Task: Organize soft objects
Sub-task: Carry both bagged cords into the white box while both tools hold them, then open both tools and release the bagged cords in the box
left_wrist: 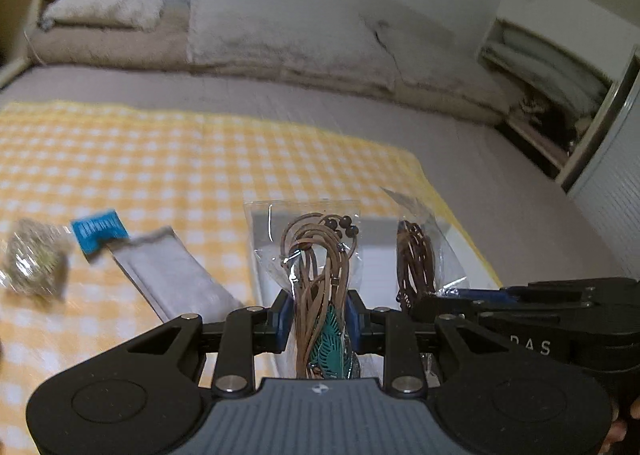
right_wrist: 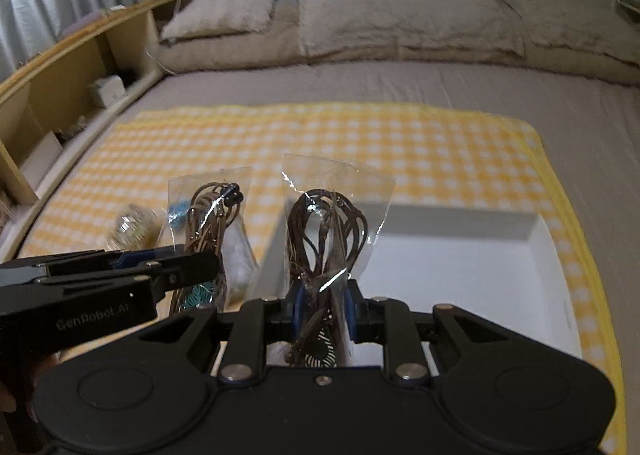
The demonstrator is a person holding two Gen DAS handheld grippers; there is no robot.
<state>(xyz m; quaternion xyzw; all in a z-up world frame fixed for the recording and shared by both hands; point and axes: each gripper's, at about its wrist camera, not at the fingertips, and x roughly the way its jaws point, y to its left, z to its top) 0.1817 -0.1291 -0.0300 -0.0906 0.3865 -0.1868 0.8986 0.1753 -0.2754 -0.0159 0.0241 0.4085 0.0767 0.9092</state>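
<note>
Clear plastic crinkles around both held items: a bag of tan cord with dark beads and a teal leaf pendant is pinched between the blue-padded fingers of the left gripper, jaws nearly closed on it, and a bag of dark brown cord is clamped the same way in the right gripper. Both bags are held upright, side by side, above the near edge of a white tray that is set on a yellow checked cloth spread over a grey bed sheet. The lower ends of both bags are hidden behind the gripper bodies, so how far they reach down cannot be told. On the cloth to the left, a grey flat pouch with a blue header is seen lying, and beside it a shiny crumpled bundle in film, too blurred to identify. Fuzzy beige pillows are lined along the headboard; a wooden shelf unit is partly cut off at the frame edge, its contents too small to make out. A fingertip is barely visible at the left-wrist view's lower right corner.
</note>
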